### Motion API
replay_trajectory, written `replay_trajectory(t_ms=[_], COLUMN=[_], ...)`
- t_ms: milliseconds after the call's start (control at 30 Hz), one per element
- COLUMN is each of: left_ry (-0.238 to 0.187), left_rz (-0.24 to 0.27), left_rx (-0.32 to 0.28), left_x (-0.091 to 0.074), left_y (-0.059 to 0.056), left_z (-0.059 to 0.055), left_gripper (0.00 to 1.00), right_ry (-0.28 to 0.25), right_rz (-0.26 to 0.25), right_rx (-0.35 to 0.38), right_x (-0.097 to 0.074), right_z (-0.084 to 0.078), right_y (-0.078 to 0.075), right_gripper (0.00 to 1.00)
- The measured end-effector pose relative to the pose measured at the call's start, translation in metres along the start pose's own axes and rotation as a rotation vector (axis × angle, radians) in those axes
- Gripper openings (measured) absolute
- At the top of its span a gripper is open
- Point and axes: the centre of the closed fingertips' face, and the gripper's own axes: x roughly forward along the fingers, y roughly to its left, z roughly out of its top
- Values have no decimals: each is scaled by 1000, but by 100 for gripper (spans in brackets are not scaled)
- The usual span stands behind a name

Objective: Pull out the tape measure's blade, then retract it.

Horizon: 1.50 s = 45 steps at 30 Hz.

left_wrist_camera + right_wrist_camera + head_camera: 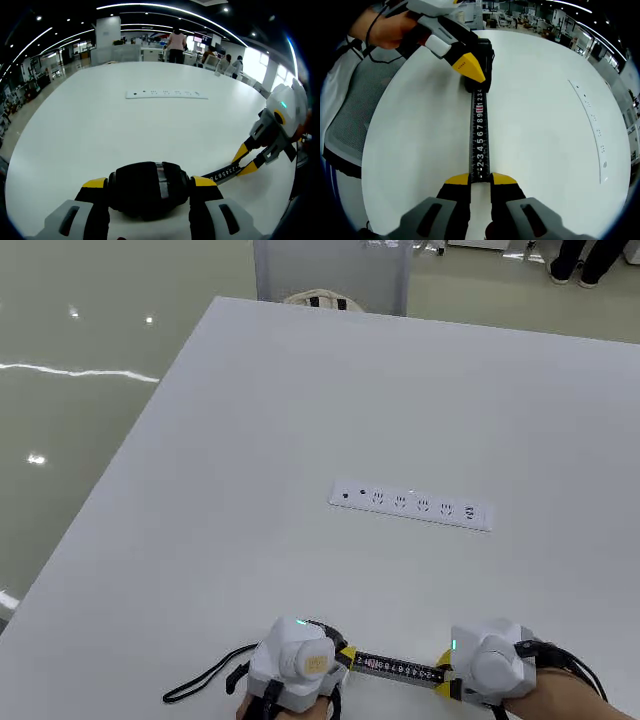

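A black tape measure case (pixel 148 187) sits between the yellow-tipped jaws of my left gripper (pixel 150 184), which is shut on it low on the white table. Its black blade (pixel 479 135) with white numbers runs out straight to my right gripper (pixel 480 179), shut on the blade's end. In the head view the left gripper (pixel 335 655) and right gripper (pixel 442 678) sit at the near table edge, the blade (pixel 397 669) stretched between them. A black wrist strap (pixel 200 680) trails left from the case.
A white power strip (pixel 412 505) lies across the middle of the white table (pixel 300 420). A grey chair back (pixel 330 275) stands at the far edge. People stand in the room beyond, far off in the left gripper view.
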Motion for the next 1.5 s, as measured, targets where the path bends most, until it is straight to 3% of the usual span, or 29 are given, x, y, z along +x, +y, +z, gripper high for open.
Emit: replay_trajectory(t_ms=[1500], left_ry=[9], left_rz=[-8], left_rx=[8], left_x=[0], left_y=[0], left_z=[-1], left_gripper=[61], right_ry=[-33], right_rz=[15], right_rx=[-10], right_x=[20], right_z=[40], right_y=[3], right_gripper=[14])
